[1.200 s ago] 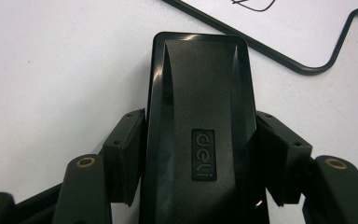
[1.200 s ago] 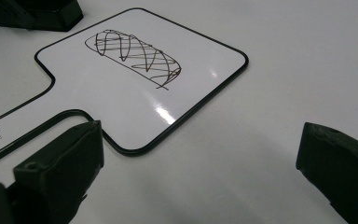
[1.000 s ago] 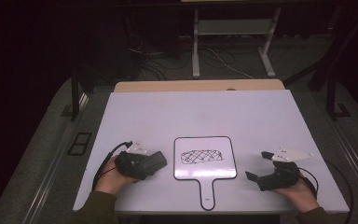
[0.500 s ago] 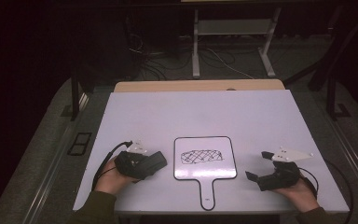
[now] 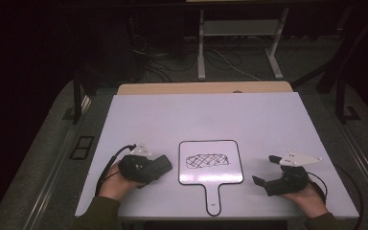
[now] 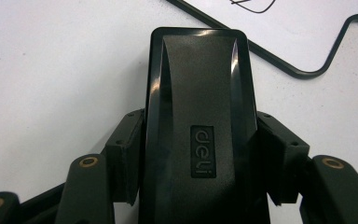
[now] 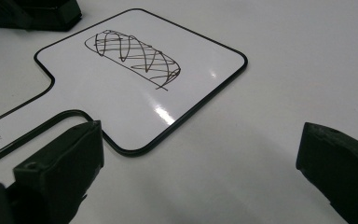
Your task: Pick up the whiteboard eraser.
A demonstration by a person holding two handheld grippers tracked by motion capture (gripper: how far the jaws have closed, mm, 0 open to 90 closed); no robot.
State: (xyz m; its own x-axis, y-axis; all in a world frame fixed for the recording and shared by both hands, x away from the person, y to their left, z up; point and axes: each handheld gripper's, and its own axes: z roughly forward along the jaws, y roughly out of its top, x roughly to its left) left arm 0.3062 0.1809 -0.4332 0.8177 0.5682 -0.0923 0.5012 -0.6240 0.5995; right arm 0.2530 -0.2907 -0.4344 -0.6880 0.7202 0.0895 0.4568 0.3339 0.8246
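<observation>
Eraser point(image 6: 198, 135), a black block with an embossed label, is clamped between the jaws of the left gripper point(image 5: 159, 165), whose pads press on both of its long sides. It is held low over the white table point(image 5: 201, 115) at the near left, just beside the left edge of the paddle-shaped whiteboard point(image 5: 211, 148). A dark scribble point(image 7: 133, 58) is seen on the whiteboard. The right gripper point(image 7: 200, 163) is held released at the near right, jaws spread with only bare table between them.
</observation>
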